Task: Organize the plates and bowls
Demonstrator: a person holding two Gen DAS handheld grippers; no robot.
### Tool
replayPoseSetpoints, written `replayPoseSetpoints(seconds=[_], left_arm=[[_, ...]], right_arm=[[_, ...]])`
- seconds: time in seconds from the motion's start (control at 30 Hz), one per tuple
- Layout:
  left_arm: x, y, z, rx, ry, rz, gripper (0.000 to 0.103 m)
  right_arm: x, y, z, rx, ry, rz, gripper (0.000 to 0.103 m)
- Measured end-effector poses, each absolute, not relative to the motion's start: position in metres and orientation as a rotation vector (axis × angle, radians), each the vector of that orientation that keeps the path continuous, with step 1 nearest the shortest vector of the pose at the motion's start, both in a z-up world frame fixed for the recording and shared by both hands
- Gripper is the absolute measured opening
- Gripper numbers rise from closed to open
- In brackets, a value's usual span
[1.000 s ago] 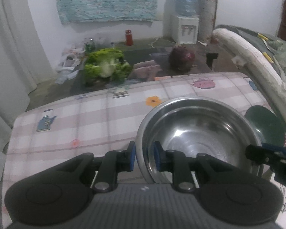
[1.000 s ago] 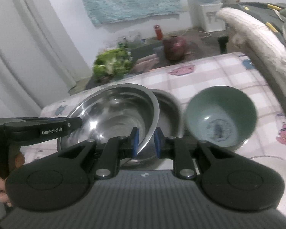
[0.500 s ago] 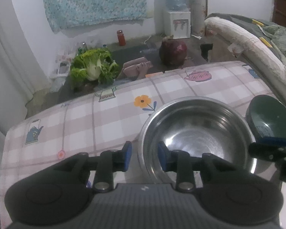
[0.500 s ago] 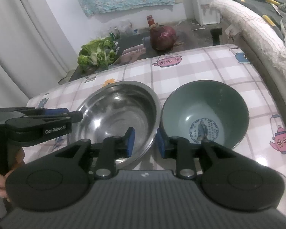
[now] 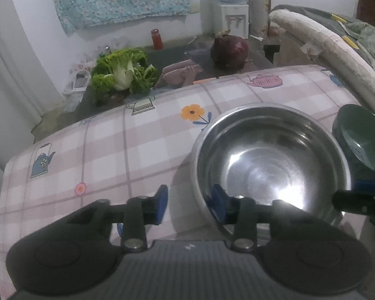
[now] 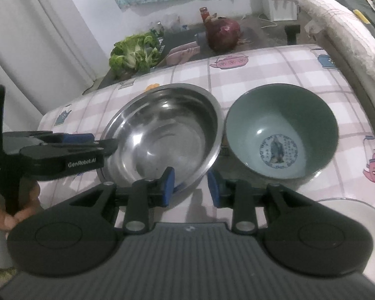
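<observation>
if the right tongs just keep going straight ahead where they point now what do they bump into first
Probably the steel bowl: the open right tongs straddle its near rim. Depth is unclear; slightly right lies the gap before the green bowl.

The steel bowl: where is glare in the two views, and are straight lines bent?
Left wrist view: strong glare low in the steel bowl; the table edge curves from fisheye. Right wrist view: weaker highlights in the steel bowl, soft focus overall.

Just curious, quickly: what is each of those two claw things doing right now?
Left gripper: open, holding nothing, beside the steel bowl.
Right gripper: open, holding nothing, near the green bowl.
</observation>
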State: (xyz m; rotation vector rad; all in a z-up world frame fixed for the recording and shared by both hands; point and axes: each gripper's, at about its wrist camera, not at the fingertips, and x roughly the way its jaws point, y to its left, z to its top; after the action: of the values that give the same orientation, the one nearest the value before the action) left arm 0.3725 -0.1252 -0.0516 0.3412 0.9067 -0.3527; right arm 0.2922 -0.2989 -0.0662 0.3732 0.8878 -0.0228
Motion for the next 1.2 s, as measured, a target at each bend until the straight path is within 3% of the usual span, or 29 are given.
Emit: replayPoseSetpoints(seconds=[0.1,0.67,0.73,0.8,0.97,1.1,1.2], left_arm=[[0.374,-0.117,-0.051,0.322,0.919,-0.345,0.029],[0.361,-0.059,-0.046,0.322,0.952,-0.250,0.031],[0.359,-0.057,-0.043,0.317,0.944,-0.244,0.043],[0.356,-0.055,-0.039,0.305,0.933,-0.240,0.049],[0.343,-0.054,-0.022,0.289,0.888,-0.248,0.055],[0.329,-0.062,-0.002,0.283,0.840,-0.289,0.060],[0.319,-0.078,0.011,0.284,0.816,-0.342,0.063]], right_arm=[[0.297,-0.296,-0.067,0.390,0.891,-0.005,0.025],[0.299,-0.241,-0.065,0.383,0.906,0.136,0.026],[0.299,-0.241,-0.063,0.384,0.897,0.134,0.026],[0.295,-0.243,-0.058,0.386,0.882,0.133,0.026],[0.280,-0.254,-0.042,0.376,0.839,0.120,0.030],[0.261,-0.269,-0.029,0.365,0.801,0.095,0.048],[0.246,-0.284,-0.020,0.365,0.777,0.068,0.051]])
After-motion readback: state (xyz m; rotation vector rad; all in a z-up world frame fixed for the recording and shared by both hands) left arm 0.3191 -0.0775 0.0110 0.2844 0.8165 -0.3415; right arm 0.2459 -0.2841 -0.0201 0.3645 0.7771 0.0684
